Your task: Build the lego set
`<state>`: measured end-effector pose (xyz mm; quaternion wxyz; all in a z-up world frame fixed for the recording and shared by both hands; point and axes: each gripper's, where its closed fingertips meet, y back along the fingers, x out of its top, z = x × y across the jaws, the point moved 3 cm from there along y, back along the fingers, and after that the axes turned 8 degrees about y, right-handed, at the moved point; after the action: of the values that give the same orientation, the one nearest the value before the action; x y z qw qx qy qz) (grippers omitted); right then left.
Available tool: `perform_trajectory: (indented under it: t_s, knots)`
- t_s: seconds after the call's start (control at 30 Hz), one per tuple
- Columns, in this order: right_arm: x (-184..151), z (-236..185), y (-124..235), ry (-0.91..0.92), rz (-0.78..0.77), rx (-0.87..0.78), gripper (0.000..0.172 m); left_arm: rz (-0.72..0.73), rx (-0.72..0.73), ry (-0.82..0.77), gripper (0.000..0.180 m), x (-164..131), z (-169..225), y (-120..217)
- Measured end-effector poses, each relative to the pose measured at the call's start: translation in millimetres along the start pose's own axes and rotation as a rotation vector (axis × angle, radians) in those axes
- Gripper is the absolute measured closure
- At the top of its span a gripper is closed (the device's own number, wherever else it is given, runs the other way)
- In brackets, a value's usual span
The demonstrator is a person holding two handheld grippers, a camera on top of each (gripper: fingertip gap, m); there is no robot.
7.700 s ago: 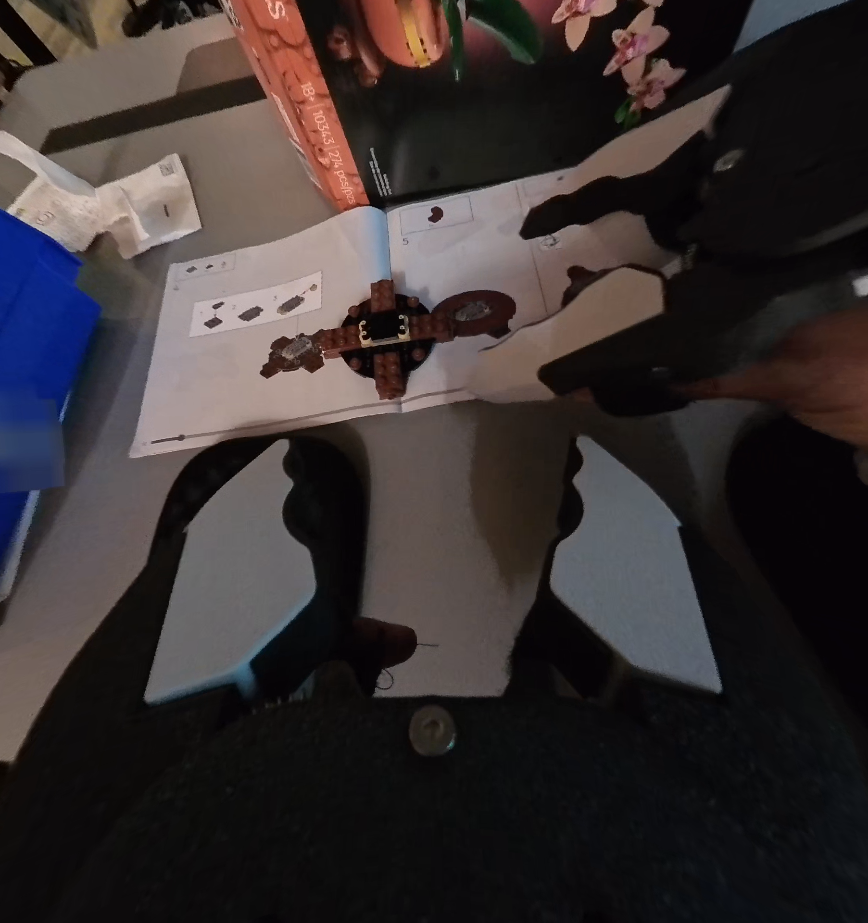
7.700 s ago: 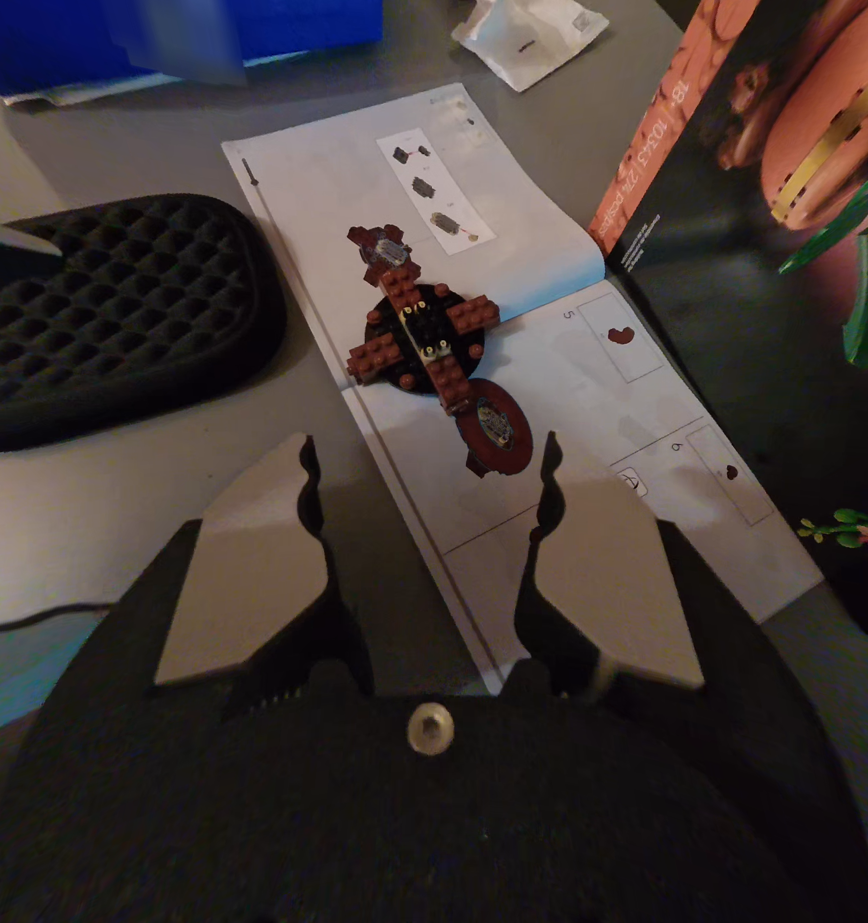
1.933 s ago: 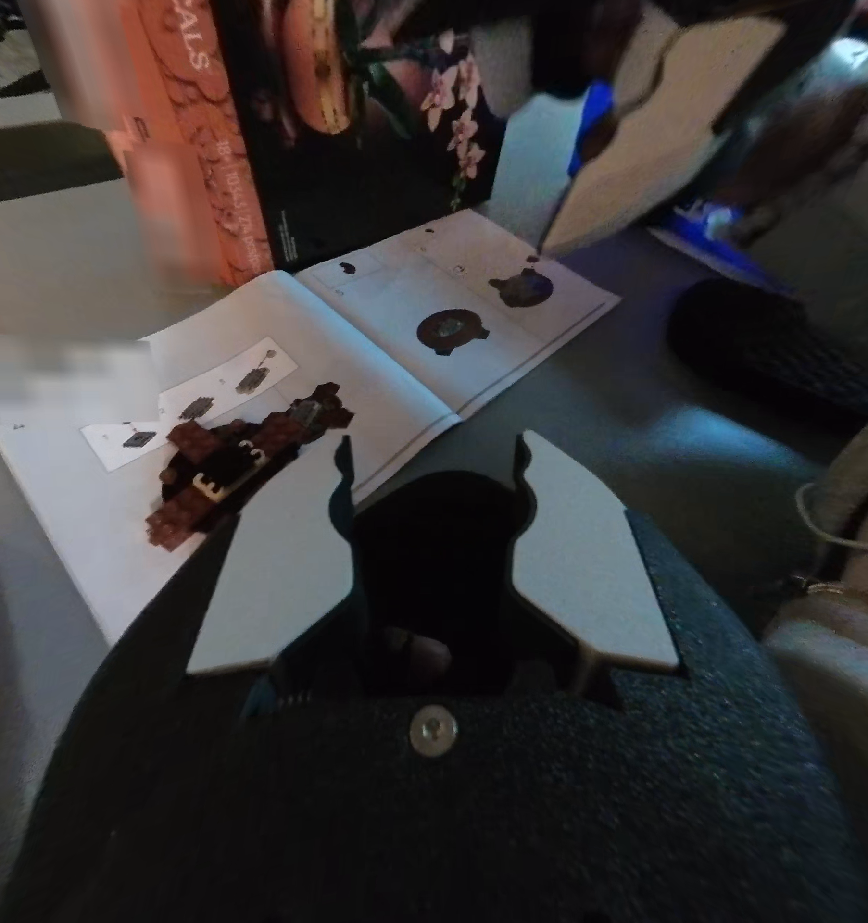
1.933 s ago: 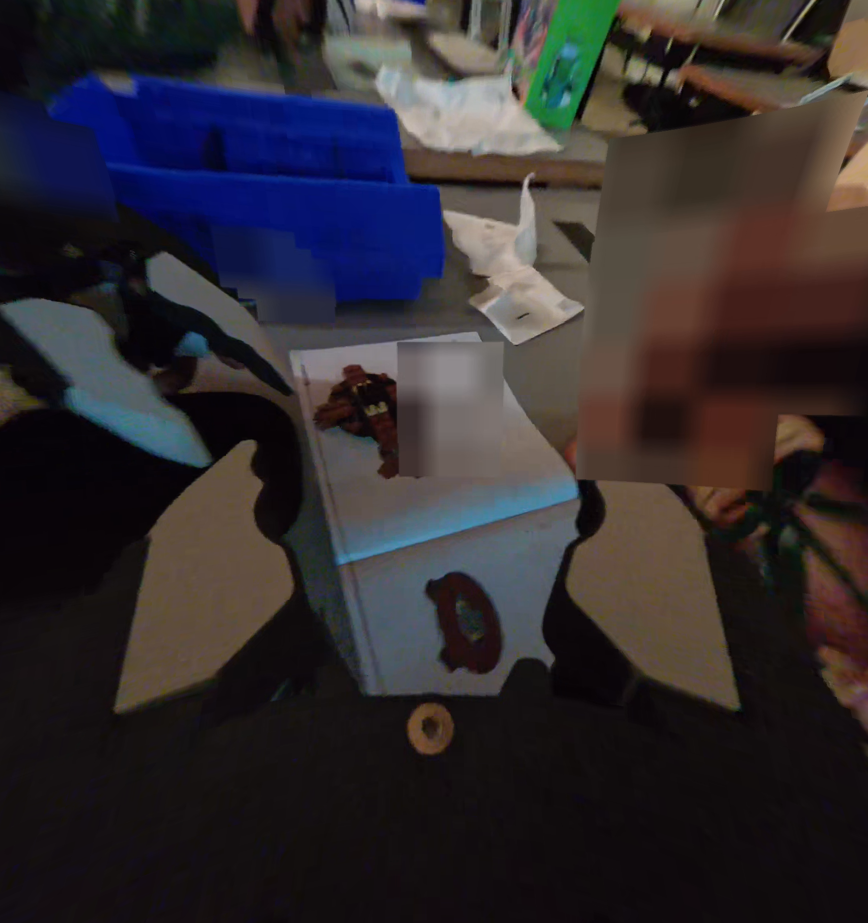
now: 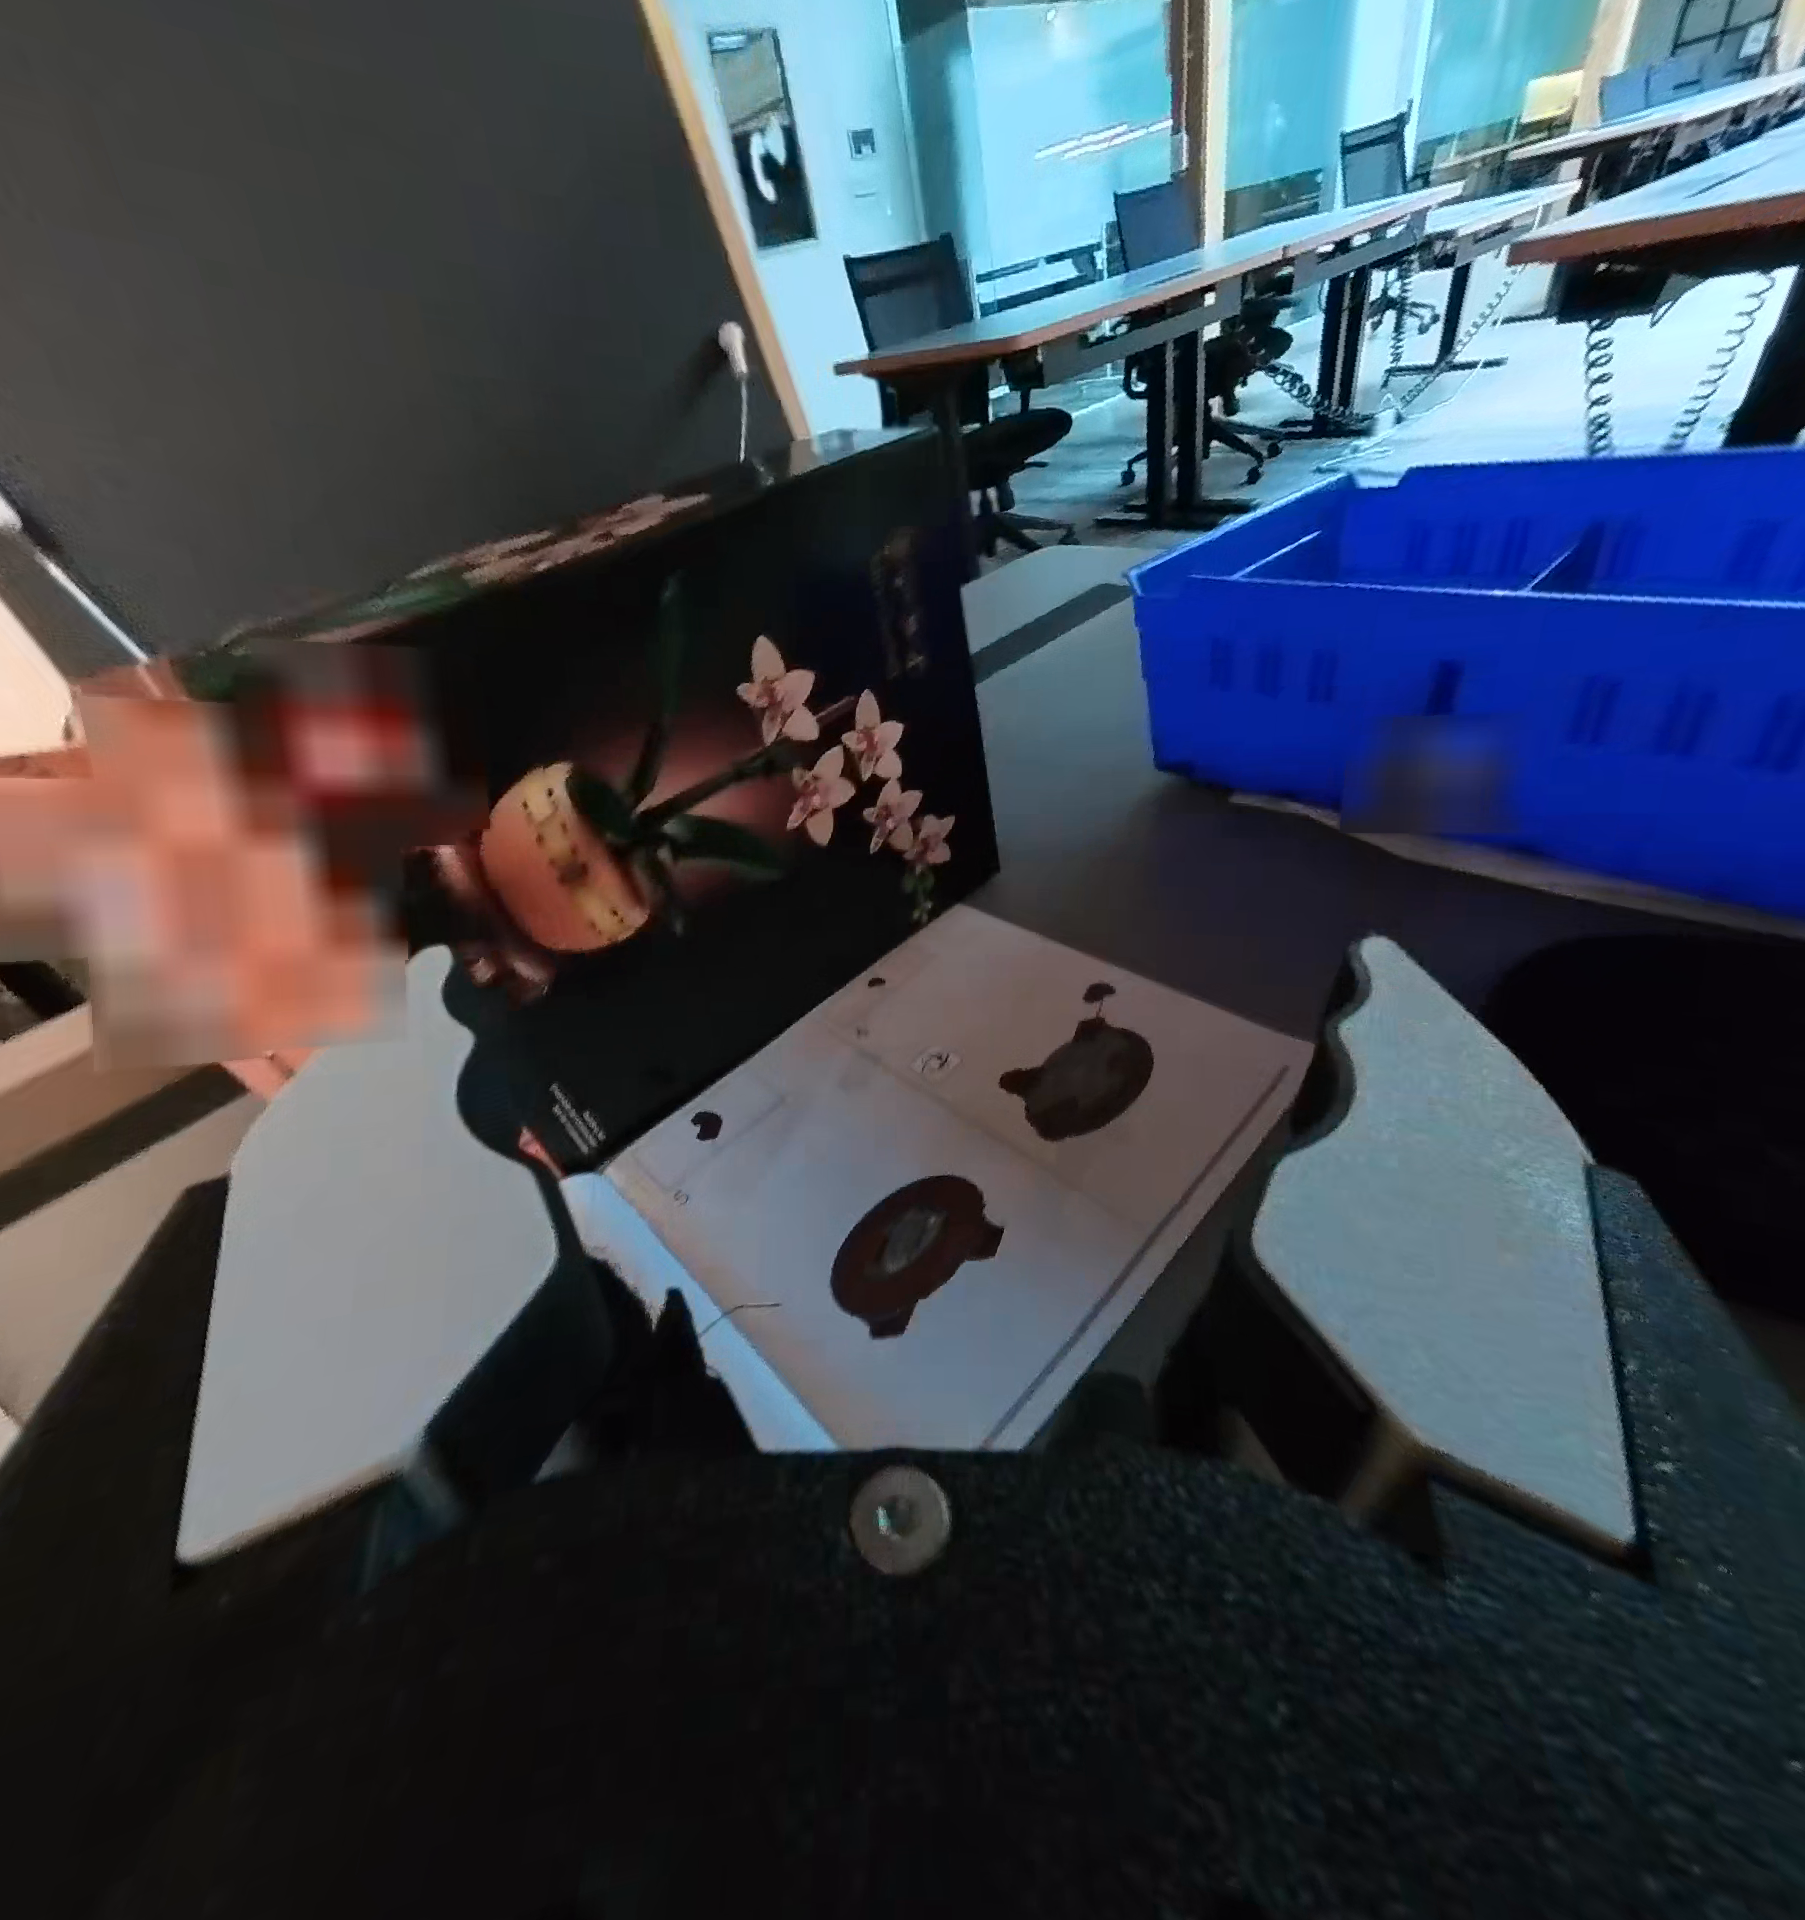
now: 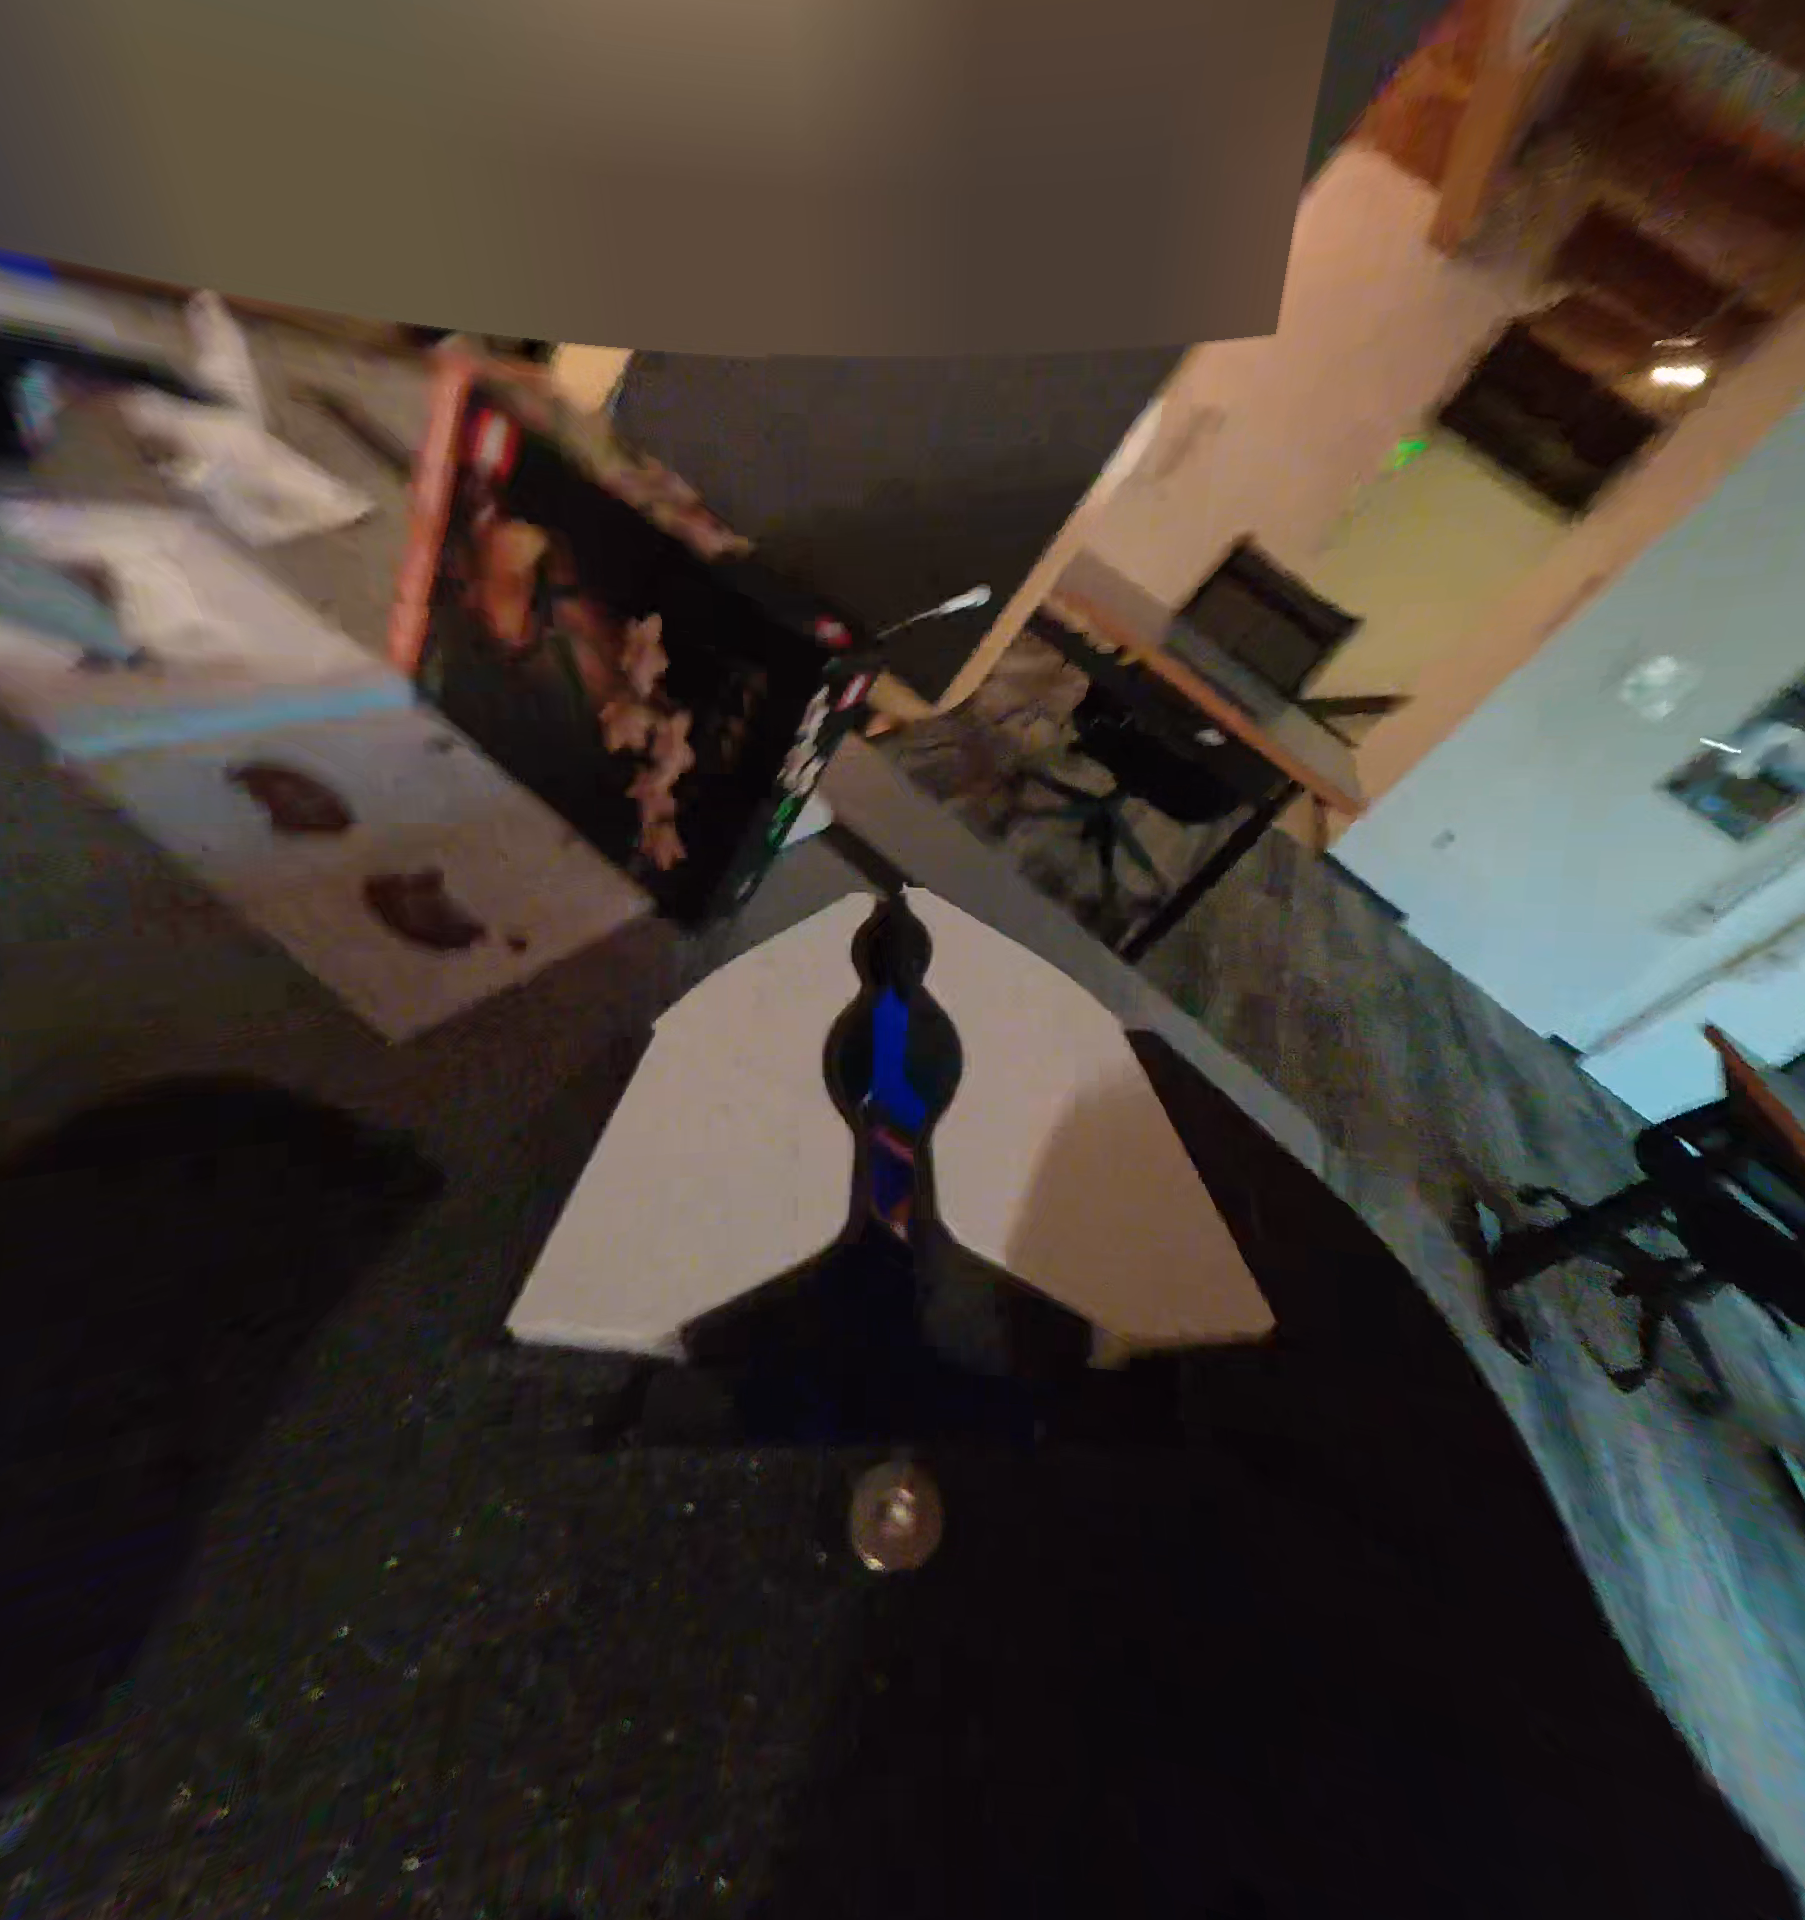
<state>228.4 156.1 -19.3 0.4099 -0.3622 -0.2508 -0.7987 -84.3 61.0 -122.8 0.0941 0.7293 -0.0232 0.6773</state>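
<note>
My left gripper is open wide and empty, low over the grey table. Between its fingers lies an open white instruction booklet with brown printed pictures. Behind the booklet stands a dark box with a picture of an orchid in a pot. My right gripper is shut, tilted, and raised near the table's edge. A blue patch shows through the gaps between its pads; I cannot tell what it is. The right wrist view is blurred and shows the box and the booklet to the left.
A blue divided bin stands at the back right. A black textured pad lies right of the booklet and also shows in the right wrist view. Desks and chairs stand beyond. White wrappers lie far left.
Both grippers have lifted and tilted up from the table. The left jaws have opened wide. The right jaws have shut. The brown brick model on the booklet is out of view now.
</note>
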Motion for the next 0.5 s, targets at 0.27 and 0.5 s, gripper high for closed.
perform_trajectory:
  t_s: [0.27,0.5]
  knots:
    - [-63,32,-46,-0.021,-0.090,0.248,0.156,-0.030,0.081,0.021,0.036,-3,12,-7]
    - [-85,39,-80,-0.008,-0.003,0.415,0.070,-0.137,0.124,-0.060,0.044,-14,5,-24]
